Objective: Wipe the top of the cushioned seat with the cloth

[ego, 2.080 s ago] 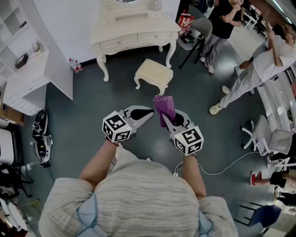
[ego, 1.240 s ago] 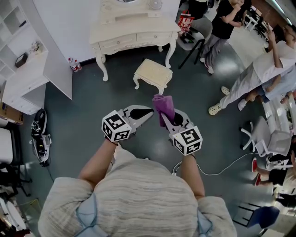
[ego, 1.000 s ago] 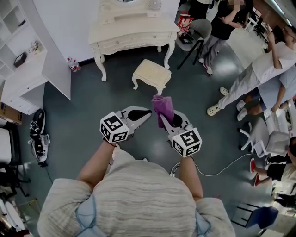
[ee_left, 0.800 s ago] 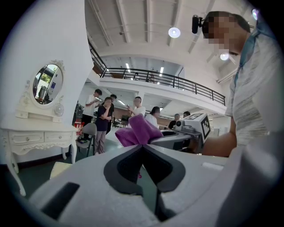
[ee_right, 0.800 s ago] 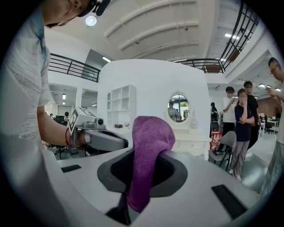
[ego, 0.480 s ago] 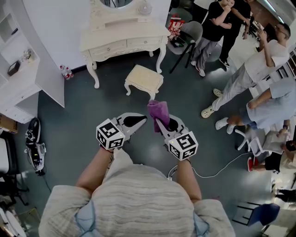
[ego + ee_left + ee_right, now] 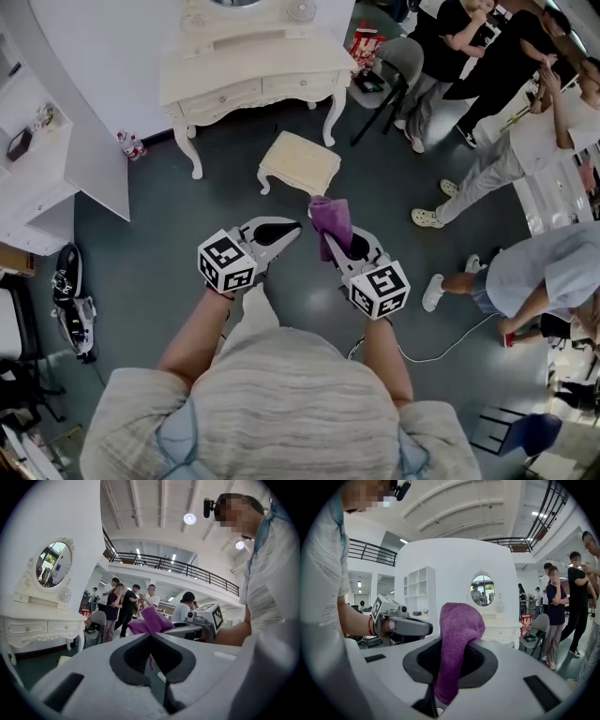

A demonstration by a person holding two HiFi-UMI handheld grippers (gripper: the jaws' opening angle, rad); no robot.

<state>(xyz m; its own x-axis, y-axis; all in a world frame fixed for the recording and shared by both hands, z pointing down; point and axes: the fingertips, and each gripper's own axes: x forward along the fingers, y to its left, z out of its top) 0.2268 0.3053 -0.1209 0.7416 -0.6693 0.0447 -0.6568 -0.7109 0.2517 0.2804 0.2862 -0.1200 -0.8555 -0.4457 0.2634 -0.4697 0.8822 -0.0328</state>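
Observation:
A cream cushioned seat [image 7: 300,162] on curved legs stands on the grey floor in front of a dressing table. My right gripper [image 7: 327,230] is shut on a purple cloth [image 7: 331,220], which bulges above its jaws [image 7: 457,639] and hangs down between them. The cloth [image 7: 150,622] shows also in the left gripper view, beyond my own jaws. My left gripper [image 7: 293,226] is shut with nothing in it, held beside the right one. Both grippers hover well short of the seat, on its near side.
A cream dressing table [image 7: 253,70] with an oval mirror [image 7: 483,590] stands behind the seat. White shelving [image 7: 47,150] fills the left. A grey chair [image 7: 389,66] and several people [image 7: 506,141] stand to the right. A cable [image 7: 441,342] lies on the floor.
The whole scene has shifted as I walk; the seat and dressing table sit slightly differently in the head view. Both grippers keep their pose, cloth still clamped. People at right have moved about.

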